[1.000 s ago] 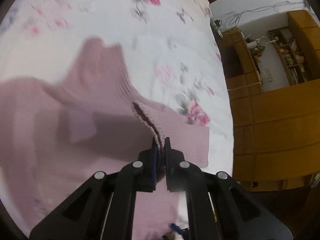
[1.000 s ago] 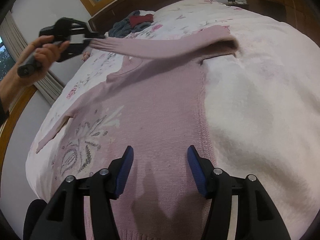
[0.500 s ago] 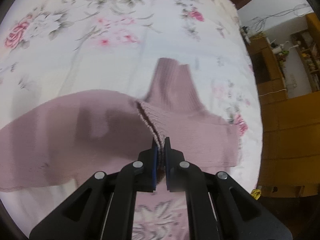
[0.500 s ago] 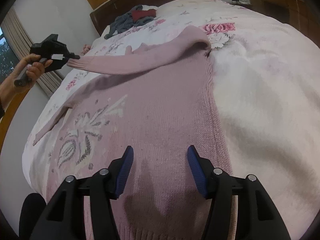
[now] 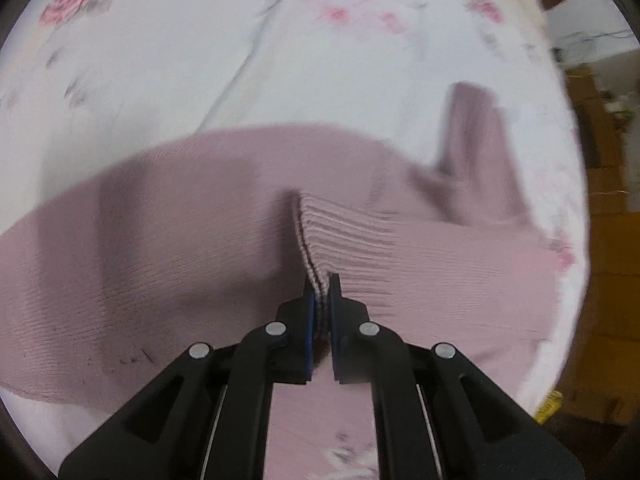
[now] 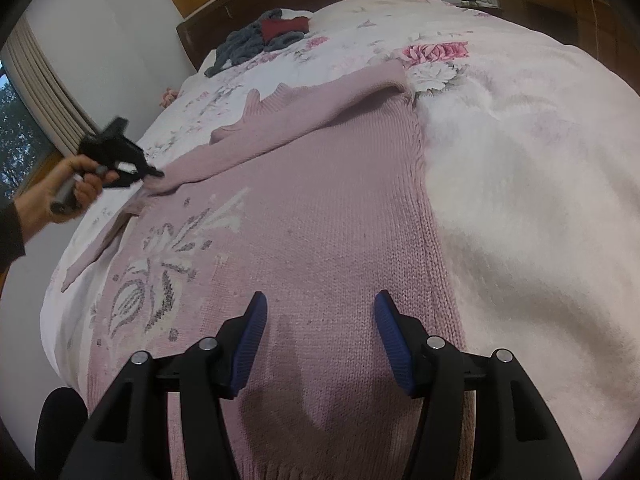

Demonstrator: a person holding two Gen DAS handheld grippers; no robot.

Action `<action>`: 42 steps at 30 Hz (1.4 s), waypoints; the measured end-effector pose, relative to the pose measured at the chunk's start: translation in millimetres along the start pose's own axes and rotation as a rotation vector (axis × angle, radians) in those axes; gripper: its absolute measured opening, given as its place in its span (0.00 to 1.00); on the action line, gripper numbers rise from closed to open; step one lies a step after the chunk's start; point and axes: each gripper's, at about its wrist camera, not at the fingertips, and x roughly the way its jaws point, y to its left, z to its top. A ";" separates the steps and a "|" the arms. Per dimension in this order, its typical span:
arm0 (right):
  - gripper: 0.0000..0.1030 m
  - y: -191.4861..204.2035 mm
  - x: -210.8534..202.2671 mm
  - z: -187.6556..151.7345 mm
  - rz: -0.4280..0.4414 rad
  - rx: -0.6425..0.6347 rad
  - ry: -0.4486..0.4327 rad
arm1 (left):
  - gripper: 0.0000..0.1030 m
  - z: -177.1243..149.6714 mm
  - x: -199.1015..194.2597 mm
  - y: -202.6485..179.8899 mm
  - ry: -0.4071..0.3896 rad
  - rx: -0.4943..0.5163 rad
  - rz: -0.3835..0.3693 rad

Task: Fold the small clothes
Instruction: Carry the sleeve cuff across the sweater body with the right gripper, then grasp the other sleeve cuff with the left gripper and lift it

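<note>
While my left gripper (image 5: 322, 284) pinches the cuff (image 5: 320, 240) of the pink sweater (image 6: 320, 220) spread on the bed (image 6: 520, 160) and my right gripper (image 6: 320, 320) hovers open above its hem, tugging could drag the body askew

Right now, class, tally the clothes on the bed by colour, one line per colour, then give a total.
Pink: 1, the sweater, its sleeve cuff pinched in the left gripper
Grey: 1, a crumpled garment near the headboard
Dark red: 1, a garment on that grey one
Total: 3
</note>
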 end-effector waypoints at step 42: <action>0.58 160.4 4.7 -9.2 0.147 -0.241 0.086 | 0.84 -193.2 -175.5 446.0 -0.488 -0.760 -0.204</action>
